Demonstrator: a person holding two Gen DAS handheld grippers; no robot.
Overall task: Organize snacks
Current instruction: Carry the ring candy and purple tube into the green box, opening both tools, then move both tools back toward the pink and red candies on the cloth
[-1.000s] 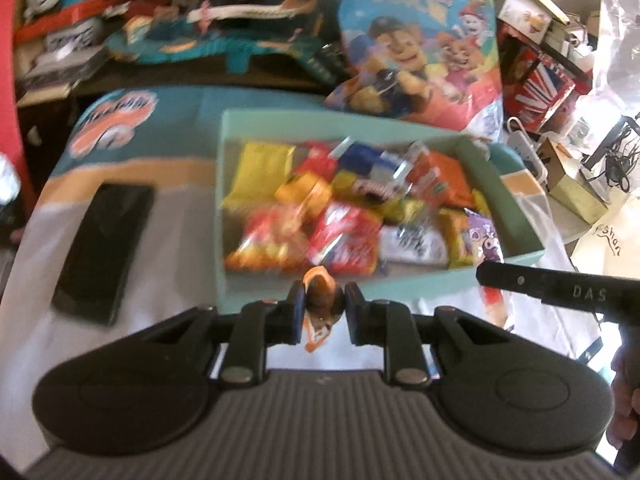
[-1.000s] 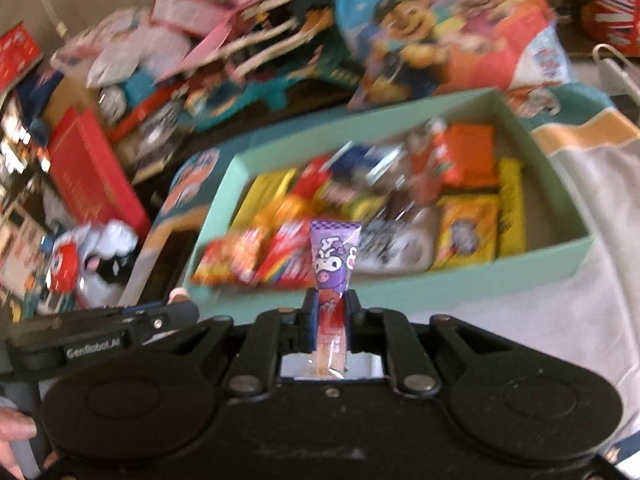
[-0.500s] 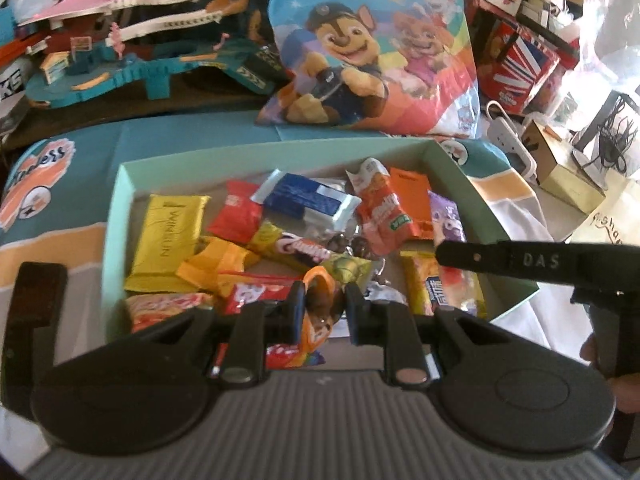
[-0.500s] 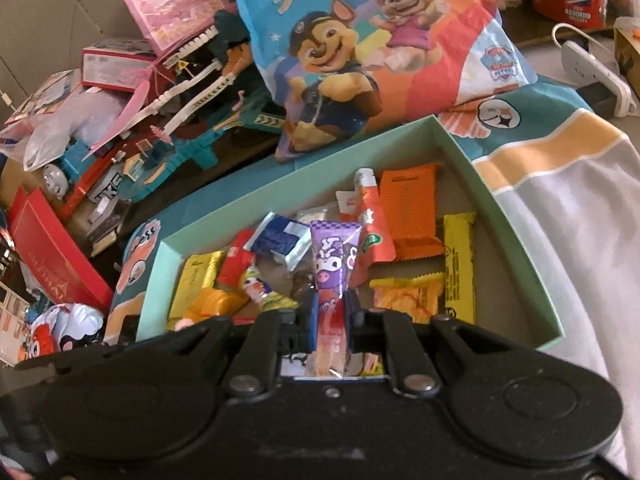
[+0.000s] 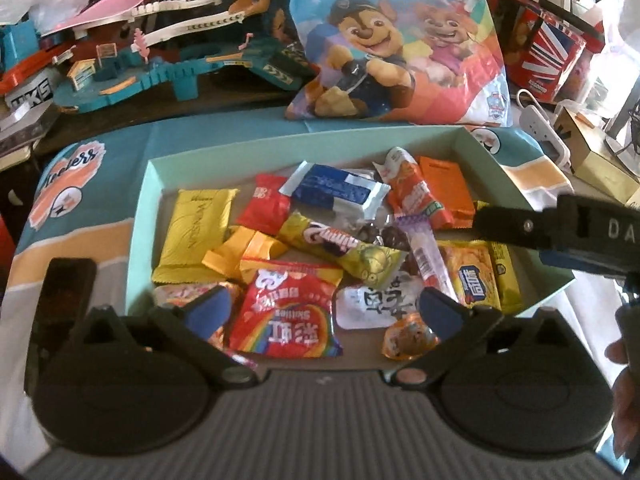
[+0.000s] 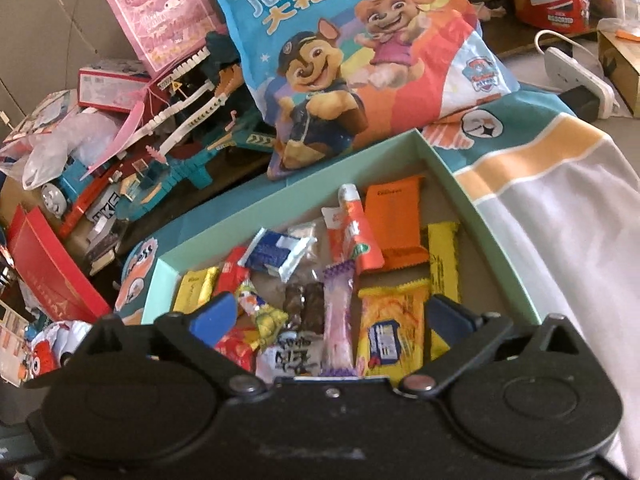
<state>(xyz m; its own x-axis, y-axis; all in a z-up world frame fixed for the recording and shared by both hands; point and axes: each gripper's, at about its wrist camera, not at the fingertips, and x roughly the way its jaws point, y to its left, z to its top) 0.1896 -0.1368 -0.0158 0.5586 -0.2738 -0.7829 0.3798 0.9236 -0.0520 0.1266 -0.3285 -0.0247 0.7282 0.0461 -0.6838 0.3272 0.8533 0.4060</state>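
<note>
- Left gripper: jaws are opening and stand wide apart above the near end of the mint-green box. The pads press on nothing.
- Orange round-wrapped candy: lies on the box floor just inside the left gripper's right finger, free of both pads.
- Red Skittles pack: lies flat directly ahead of the left gripper, between its two fingers and below them.
- Right gripper: jaws are opening and stand wide apart over the same box. Neither pad grips anything.
- Purple stick snack: lies lengthwise in the box between the right gripper's fingers, loose, beside a yellow biscuit pack on its right.
- Other snacks: a yellow wafer pack sits ahead-left of the left gripper; a blue-and-white pack and an orange pack lie farther ahead.
- Cartoon-dog gift bag: leans just beyond the far wall of the box.
- Toy track set: sits far ahead-left of the left gripper.
</note>
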